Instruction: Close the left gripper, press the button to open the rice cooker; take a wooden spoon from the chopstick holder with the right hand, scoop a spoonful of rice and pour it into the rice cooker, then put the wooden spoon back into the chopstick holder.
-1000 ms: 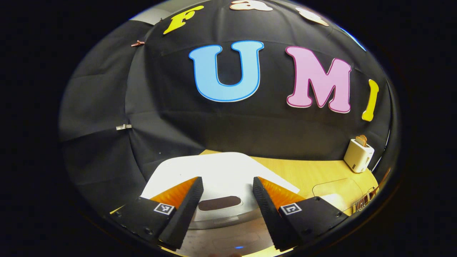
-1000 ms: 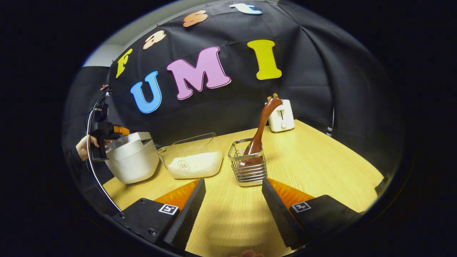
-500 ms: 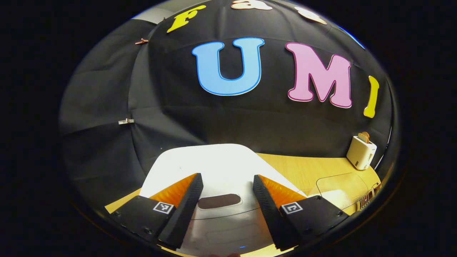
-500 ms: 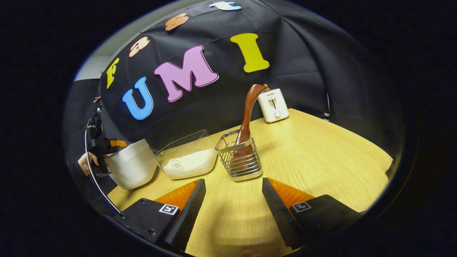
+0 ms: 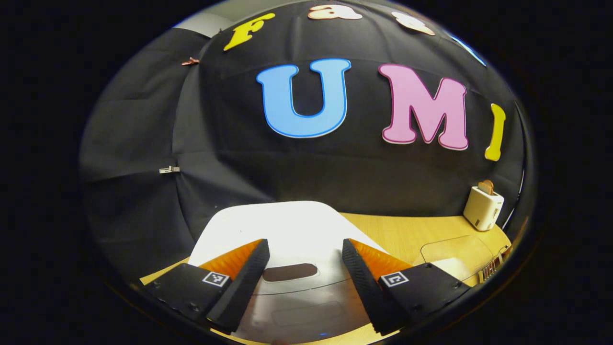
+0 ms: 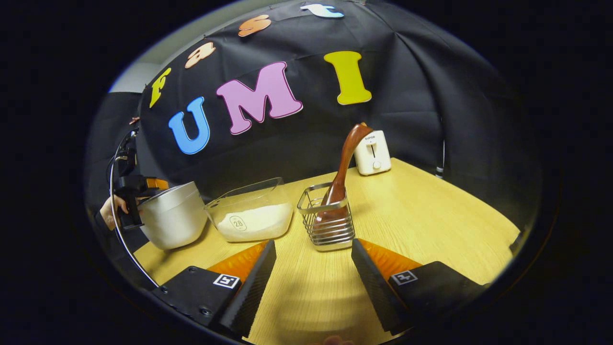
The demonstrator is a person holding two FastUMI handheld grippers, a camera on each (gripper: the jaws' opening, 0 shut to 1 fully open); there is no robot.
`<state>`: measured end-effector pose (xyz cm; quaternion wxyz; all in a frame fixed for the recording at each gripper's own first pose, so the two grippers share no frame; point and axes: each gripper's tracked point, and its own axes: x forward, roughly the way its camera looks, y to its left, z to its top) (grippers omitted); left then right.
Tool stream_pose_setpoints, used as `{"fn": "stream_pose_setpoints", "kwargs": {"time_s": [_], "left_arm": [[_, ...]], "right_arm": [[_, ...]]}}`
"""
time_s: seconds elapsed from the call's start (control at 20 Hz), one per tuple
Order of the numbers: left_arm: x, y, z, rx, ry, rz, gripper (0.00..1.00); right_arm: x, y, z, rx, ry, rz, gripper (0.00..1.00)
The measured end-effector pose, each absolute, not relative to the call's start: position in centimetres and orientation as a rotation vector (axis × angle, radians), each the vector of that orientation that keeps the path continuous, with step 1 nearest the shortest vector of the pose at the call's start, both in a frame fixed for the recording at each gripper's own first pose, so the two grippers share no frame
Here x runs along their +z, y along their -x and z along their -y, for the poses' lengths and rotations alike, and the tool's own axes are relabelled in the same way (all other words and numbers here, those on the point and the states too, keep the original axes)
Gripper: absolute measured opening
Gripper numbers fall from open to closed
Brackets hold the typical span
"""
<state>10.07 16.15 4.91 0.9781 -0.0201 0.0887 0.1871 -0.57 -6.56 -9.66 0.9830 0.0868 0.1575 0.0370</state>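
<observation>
In the left gripper view my left gripper [image 5: 302, 262] stands open just above the white rice cooker [image 5: 287, 230], whose lid is down; the dark oval button [image 5: 289, 272] lies between the fingers. In the right gripper view the rice cooker [image 6: 172, 218] stands at the table's left end, with the left gripper [image 6: 131, 191] and a hand at its far side. My right gripper [image 6: 313, 266] is open and empty, low over the table, short of the wire chopstick holder [image 6: 328, 223]. A brown wooden spoon [image 6: 342, 170] stands in it, handle up. A clear container of rice [image 6: 251, 215] sits between cooker and holder.
A white toaster [image 6: 372, 152] stands at the back of the wooden table [image 6: 431, 225] by the black cloth wall. In the left gripper view the toaster [image 5: 482, 207] and the clear container [image 5: 455, 251] lie off to the right.
The right gripper swung slightly, first nearer the holder, then back a little. The left gripper shifted slightly over the cooker lid. Both stayed open.
</observation>
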Motion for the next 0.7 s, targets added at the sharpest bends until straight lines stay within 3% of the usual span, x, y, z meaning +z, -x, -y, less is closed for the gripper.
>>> {"fn": "stream_pose_setpoints", "kwargs": {"time_s": [0.5,0.7], "left_arm": [[7.7,-3.2,-7.9,0.199,0.033,0.067,0.96],[7.2,0.6,-6.2,0.160,0.020,0.084,0.96]], "right_arm": [[-4.6,1.4,3.6,0.031,-0.074,-0.160,0.98],[-2.0,2.5,1.8,0.031,-0.023,-0.094,0.98]]}}
